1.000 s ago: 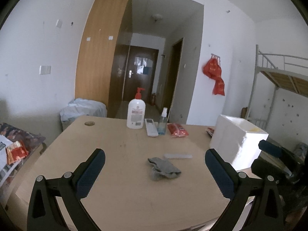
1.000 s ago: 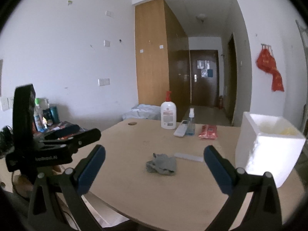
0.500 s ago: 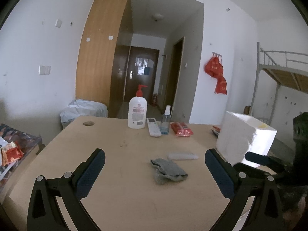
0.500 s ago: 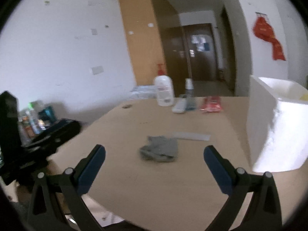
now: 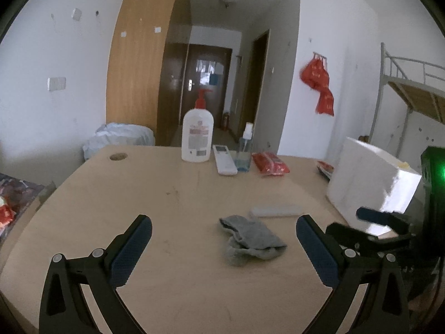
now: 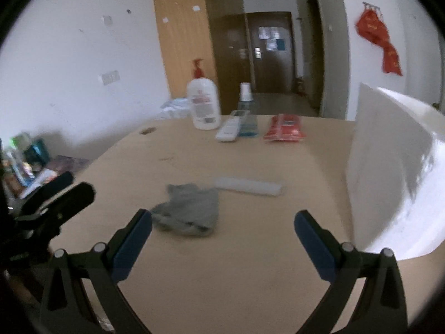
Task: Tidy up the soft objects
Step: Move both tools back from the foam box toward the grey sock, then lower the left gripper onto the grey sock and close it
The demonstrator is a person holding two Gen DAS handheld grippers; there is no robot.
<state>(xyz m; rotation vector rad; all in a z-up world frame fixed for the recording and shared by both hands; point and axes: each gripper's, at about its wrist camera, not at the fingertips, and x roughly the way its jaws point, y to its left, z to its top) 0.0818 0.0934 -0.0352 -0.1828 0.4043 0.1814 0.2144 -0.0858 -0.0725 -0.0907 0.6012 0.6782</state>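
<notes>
A crumpled grey sock (image 5: 251, 239) lies near the middle of the wooden table (image 5: 180, 194); it also shows in the right wrist view (image 6: 189, 208). A white foam box (image 5: 370, 178) stands at the table's right side, close on the right in the right wrist view (image 6: 395, 167). My left gripper (image 5: 224, 247) is open and empty above the table, the sock just ahead between its fingers. My right gripper (image 6: 222, 239) is open and empty, the sock just ahead toward its left finger. The right gripper also shows in the left wrist view (image 5: 372, 222).
A white flat stick (image 5: 275, 211) lies just behind the sock. At the back stand a pump bottle (image 5: 197, 136), a white remote (image 5: 224, 162), a small spray bottle (image 5: 244, 150) and a red packet (image 5: 269, 163). A cluttered side surface (image 6: 25, 161) is left of the table.
Both grippers have moved forward and lower toward the sock, which now looks larger. The right gripper has come in beside the foam box. Both stay open.
</notes>
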